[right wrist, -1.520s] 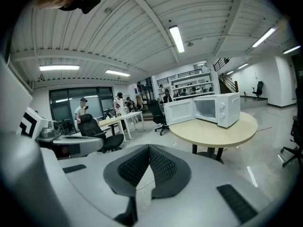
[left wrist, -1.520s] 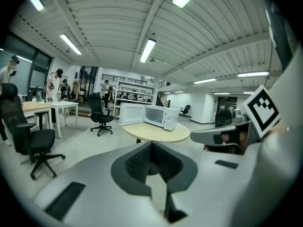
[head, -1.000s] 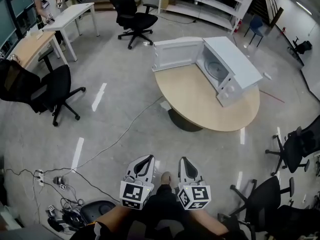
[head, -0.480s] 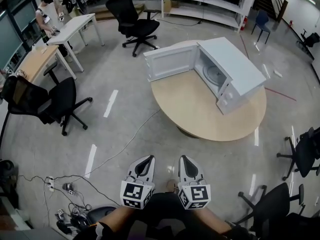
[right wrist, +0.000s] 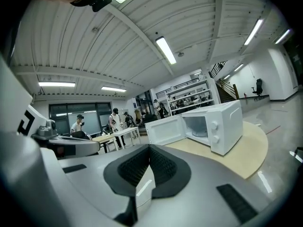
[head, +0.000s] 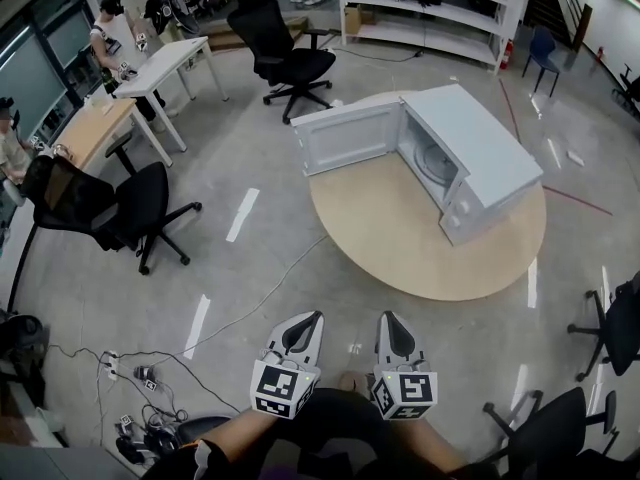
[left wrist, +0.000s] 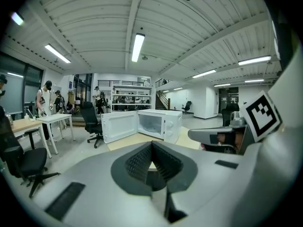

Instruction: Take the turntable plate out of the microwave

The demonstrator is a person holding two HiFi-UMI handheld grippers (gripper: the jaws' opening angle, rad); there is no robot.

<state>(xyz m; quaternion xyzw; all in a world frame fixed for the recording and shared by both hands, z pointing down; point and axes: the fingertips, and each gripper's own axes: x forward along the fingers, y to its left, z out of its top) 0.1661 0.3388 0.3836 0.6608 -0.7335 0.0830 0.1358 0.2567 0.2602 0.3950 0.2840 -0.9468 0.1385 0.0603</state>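
A white microwave (head: pixel 478 158) stands on a round wooden table (head: pixel 400 243) with its door (head: pixel 345 134) swung open to the left. The glass turntable plate (head: pixel 435 162) lies inside the cavity; in the right gripper view the plate (right wrist: pixel 200 134) shows faintly. My left gripper (head: pixel 311 319) and right gripper (head: pixel 387 319) are held side by side over the floor, well short of the table. Both are shut with nothing between their jaws. In their own views the left gripper (left wrist: pixel 151 144) and right gripper (right wrist: pixel 149 148) point towards the microwave (left wrist: pixel 157 125).
Black office chairs stand around: one (head: pixel 285 58) beyond the table, one (head: pixel 120 208) at the left, others (head: pixel 610 333) at the right. Desks (head: pixel 165 63) with people line the far left. Cables and a power strip (head: pixel 130 373) lie on the floor at lower left. Shelving (head: pixel 440 8) fills the back.
The head view has advanced towards the table, so the microwave sits nearer and more central. Both grippers keep their pose, shut and side by side.
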